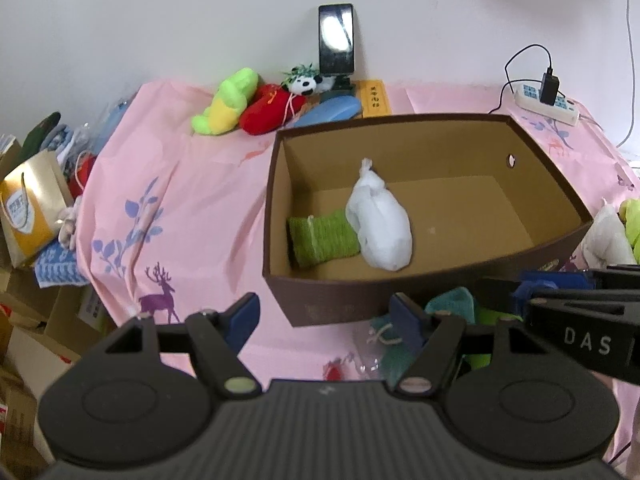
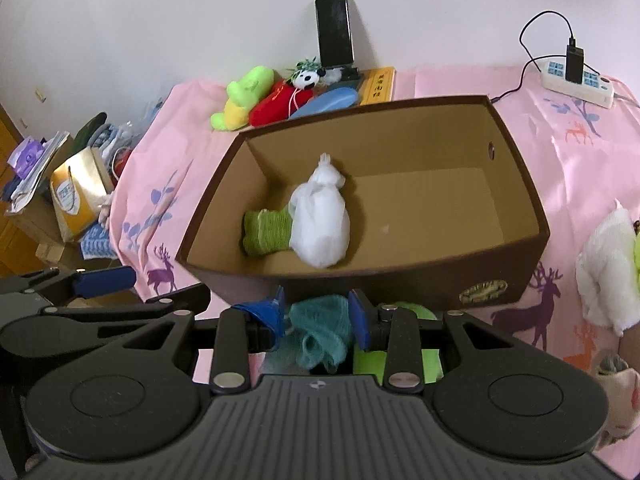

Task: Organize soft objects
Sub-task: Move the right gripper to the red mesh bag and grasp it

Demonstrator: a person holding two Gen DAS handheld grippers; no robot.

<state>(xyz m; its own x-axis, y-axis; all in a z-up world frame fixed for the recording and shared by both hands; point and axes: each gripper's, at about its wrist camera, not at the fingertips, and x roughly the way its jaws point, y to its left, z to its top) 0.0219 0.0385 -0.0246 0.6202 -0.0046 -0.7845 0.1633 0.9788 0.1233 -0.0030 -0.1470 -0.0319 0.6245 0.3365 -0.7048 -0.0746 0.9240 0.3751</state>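
Box [image 2: 520,184] ahead of right gripper [image 2: 318,316] holds two items; gripper clamps teal knit [image 2: 320,328]. Left gripper [image 1: 324,316] open, empty. Plush toys [image 2: 256,96] remain beyond.

You face a plain white wall [image 1: 160,20] that runs behind the whole scene, evenly lit, with a soft shadow at its upper right. Before you stands a table under a pink cloth [image 1: 192,184] printed with blue leaves and purple deer. At its far edge a dark phone [image 1: 336,38] leans upright on a stand against the wall, a bright patch of light reflected in its screen. Far right, a white power strip [image 2: 576,82] lies on the cloth with a black charger plugged in and a black cable looping up. To your left, beyond the table's edge, a gold paper bag [image 1: 30,212] stands among cardboard boxes [image 1: 20,360] and loose clutter.
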